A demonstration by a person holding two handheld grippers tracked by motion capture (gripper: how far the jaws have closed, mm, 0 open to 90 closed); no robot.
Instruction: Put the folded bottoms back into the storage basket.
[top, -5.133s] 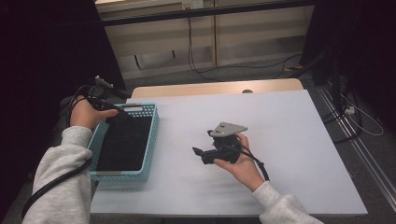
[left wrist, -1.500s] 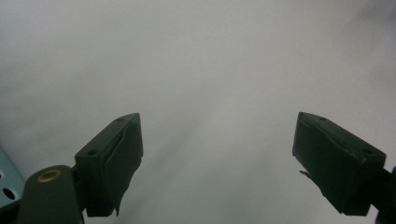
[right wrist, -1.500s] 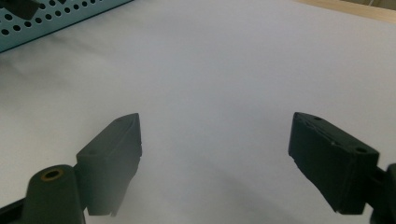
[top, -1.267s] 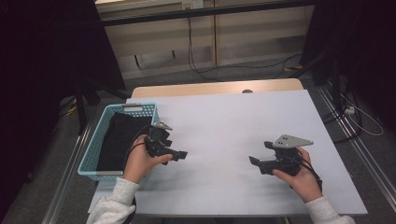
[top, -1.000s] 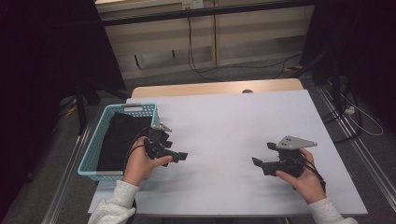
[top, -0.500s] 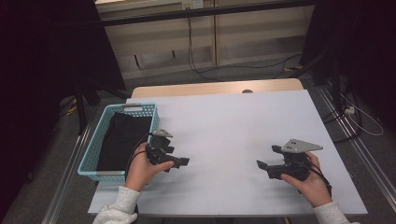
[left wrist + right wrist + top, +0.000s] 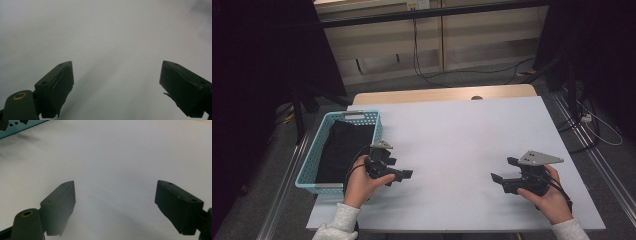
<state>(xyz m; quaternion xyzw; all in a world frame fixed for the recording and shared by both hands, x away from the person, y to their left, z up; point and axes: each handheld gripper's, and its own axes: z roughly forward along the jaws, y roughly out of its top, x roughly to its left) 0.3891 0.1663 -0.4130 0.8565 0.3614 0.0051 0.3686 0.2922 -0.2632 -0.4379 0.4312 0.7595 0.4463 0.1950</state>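
Observation:
A teal plastic basket [image 7: 308, 181] stands at the table's left edge with a black cloth [image 7: 343, 148] lying inside it. My left gripper [image 7: 401, 168] rests low over the white table just right of the basket, jaws open and pointing right. In the left gripper view its jaws [image 7: 116, 71] stand wide apart over bare white surface. My right gripper [image 7: 503, 169], with a grey plate on top, sits near the front right of the table and points left, open. In the right gripper view it [image 7: 115, 188] holds nothing.
The white table top [image 7: 457, 135] lies between the two grippers. A corner of the teal basket [image 7: 17, 130] shows at the top left of the right gripper view. Beyond the table's far edge are cables on the floor and dark stands on both sides.
Since five seconds ago my left hand has left the basket for the table beside it, and my right gripper has gone from the middle to the front right. Lately both drifted slightly nearer.

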